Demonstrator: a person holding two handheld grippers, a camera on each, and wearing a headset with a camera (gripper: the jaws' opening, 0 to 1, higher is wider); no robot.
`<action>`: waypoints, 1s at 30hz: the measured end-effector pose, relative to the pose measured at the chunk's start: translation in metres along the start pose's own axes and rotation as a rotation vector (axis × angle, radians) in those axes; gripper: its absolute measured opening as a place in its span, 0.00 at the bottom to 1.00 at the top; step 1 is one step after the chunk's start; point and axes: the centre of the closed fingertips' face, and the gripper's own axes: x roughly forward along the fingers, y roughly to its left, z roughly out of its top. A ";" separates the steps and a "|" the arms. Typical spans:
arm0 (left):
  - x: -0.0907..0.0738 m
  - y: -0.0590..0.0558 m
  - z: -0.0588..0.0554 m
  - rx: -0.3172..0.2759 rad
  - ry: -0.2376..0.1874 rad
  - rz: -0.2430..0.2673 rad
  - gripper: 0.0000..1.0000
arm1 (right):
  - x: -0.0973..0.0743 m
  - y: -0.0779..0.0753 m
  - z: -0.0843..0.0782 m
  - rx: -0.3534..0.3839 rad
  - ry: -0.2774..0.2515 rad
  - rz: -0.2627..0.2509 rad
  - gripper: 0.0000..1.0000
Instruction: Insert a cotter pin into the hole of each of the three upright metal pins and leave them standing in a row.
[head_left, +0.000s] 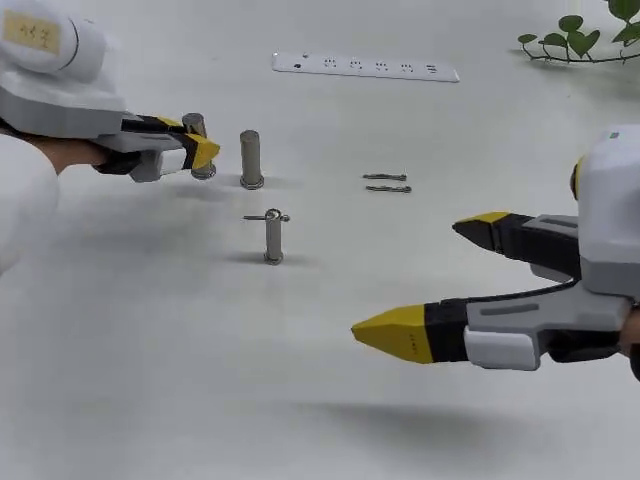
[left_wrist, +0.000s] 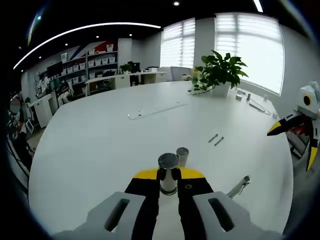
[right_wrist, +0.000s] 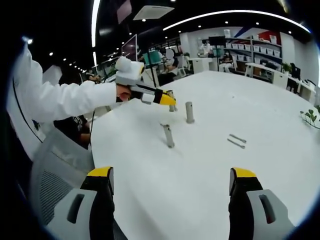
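Three upright metal pins stand on the white table. My left gripper (head_left: 200, 152) is shut on the far-left pin (left_wrist: 168, 172), which stands between its yellow-tipped jaws. A second bare pin (head_left: 251, 160) stands just right of it. The nearer pin (head_left: 273, 236) has a cotter pin (head_left: 262, 216) through its top hole. Two loose cotter pins (head_left: 386, 182) lie side by side to the right. My right gripper (head_left: 435, 285) hovers open at the near right, nothing between its jaws. From the right gripper view, the three pins (right_wrist: 168, 135) and the left gripper (right_wrist: 167, 99) lie ahead.
A white power strip (head_left: 365, 67) lies flat at the table's far side. Green plant leaves (head_left: 585, 38) reach in at the far right corner. A person's white sleeve (right_wrist: 65, 100) stretches over the table's left edge, by a grey chair (right_wrist: 60, 165).
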 end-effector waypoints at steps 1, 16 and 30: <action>-0.004 0.001 0.002 0.003 -0.001 0.003 0.10 | -0.001 0.000 0.001 -0.001 -0.004 -0.001 0.94; -0.051 -0.091 0.026 0.069 -0.067 -0.101 0.10 | -0.012 -0.001 0.012 -0.019 -0.053 -0.015 0.93; -0.041 -0.151 0.001 0.086 -0.009 -0.218 0.10 | -0.021 -0.007 0.012 -0.005 -0.065 -0.042 0.92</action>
